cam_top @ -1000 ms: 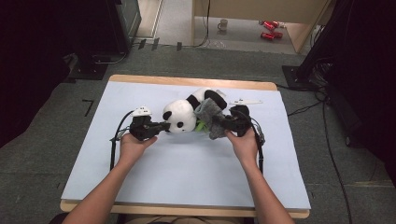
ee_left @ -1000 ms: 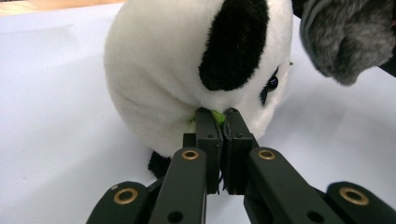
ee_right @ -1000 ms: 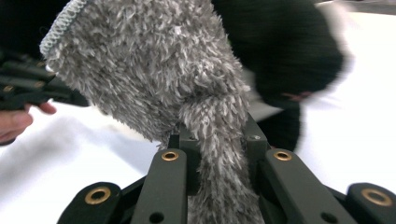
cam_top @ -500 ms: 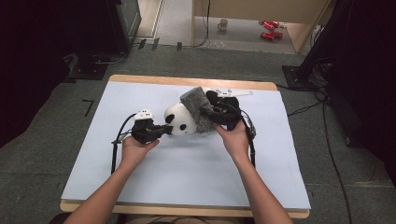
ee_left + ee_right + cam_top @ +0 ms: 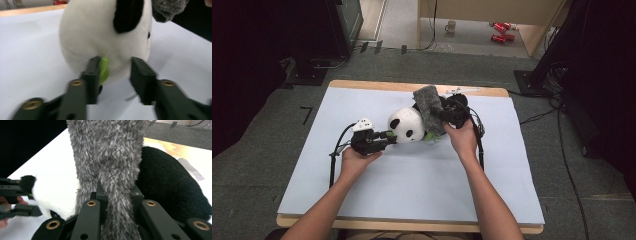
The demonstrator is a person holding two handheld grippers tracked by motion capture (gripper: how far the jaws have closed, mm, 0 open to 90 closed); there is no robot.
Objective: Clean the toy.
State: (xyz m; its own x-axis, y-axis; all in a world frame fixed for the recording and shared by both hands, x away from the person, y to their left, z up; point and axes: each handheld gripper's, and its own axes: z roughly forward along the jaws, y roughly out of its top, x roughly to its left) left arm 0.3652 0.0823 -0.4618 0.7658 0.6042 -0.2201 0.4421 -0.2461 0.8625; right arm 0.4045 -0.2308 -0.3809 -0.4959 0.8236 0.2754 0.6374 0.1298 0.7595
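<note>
Left gripper [image 5: 388, 135] lies low at the left, held from the near side and pointing right; its jaws have just been opening and stand parted. Right gripper [image 5: 435, 116] is farther off, pointing left, its jaws clamped together on grey fabric.

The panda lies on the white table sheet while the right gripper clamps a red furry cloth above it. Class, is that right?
Not quite: the cloth is grey, not red, as the right gripper view shows. The rest holds: the panda lies on the sheet and the right gripper clamps the cloth above it.

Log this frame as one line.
left gripper: fingers just opening at panda head | right gripper: shut on grey cloth, lifted
</note>
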